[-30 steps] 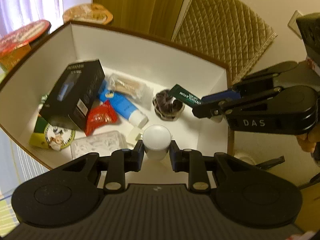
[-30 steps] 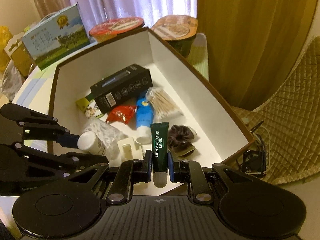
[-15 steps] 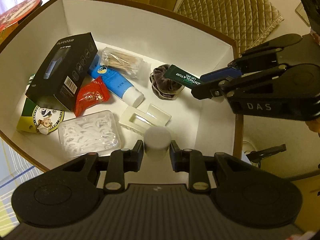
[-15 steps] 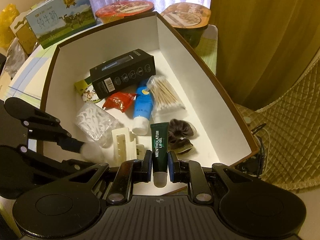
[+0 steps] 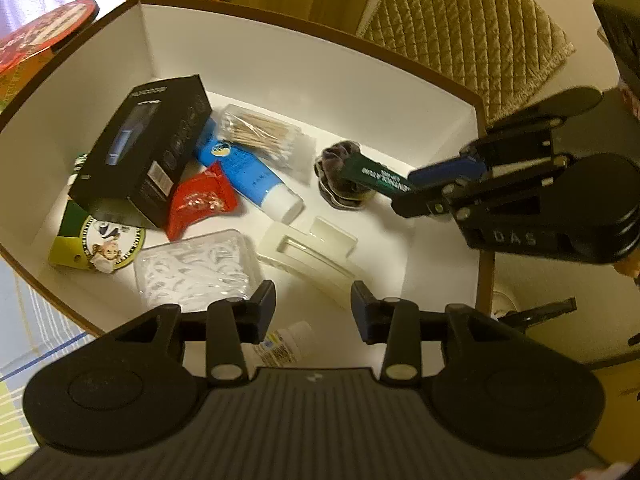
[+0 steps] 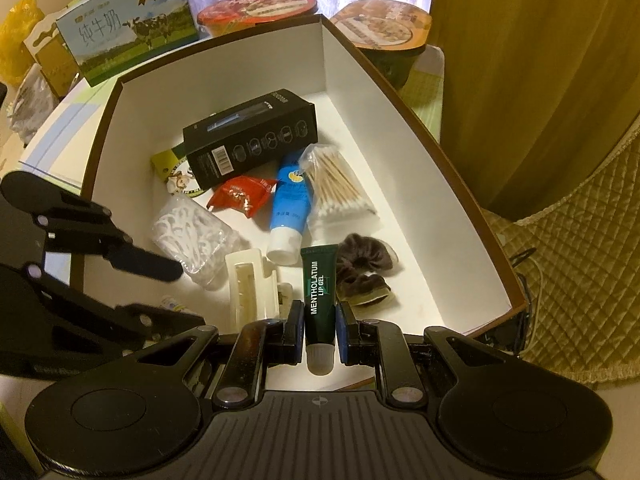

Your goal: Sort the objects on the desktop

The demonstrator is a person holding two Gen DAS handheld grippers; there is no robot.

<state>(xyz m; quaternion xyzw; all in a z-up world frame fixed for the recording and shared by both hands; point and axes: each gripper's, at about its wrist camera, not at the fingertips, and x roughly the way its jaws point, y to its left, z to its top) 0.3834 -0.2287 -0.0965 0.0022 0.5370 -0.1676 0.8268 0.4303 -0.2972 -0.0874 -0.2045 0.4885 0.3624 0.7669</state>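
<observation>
My left claw [image 5: 313,312] is hanging released over the near end of the box [image 5: 280,60], its two fingers spread wide with nothing between them. Just under and behind those fingers, the small white bottle [image 5: 286,346] is lying on its side on the box floor, its printed label facing up. My right claw [image 6: 319,332] is clenching the dark green Mentholatum lip gel tube [image 6: 318,292], cap toward me, with the tube's flat end pointing out over the brown scrunchie [image 6: 364,264].

From the left wrist view I am seeing that same tube reaching in from the right, above the scrunchie near the box's right wall. Moving outward along the floor, a cream hair clip [image 5: 308,254] is resting just ahead of the left claw, and a clear case of white floss picks [image 5: 194,270] is sitting beside it to the left. Beyond them a blue tube with a white cap [image 5: 256,180] is lying at a slant, touching a red snack packet [image 5: 202,202] and a bag of cotton swabs [image 5: 264,136]. A black carton [image 5: 140,152] is leaning across a yellow-green packet [image 5: 96,244] at the far left.

Outside the box on the desk, two instant noodle bowls [image 6: 380,36] and a milk carton pack [image 6: 124,28] are standing by the curtains.
</observation>
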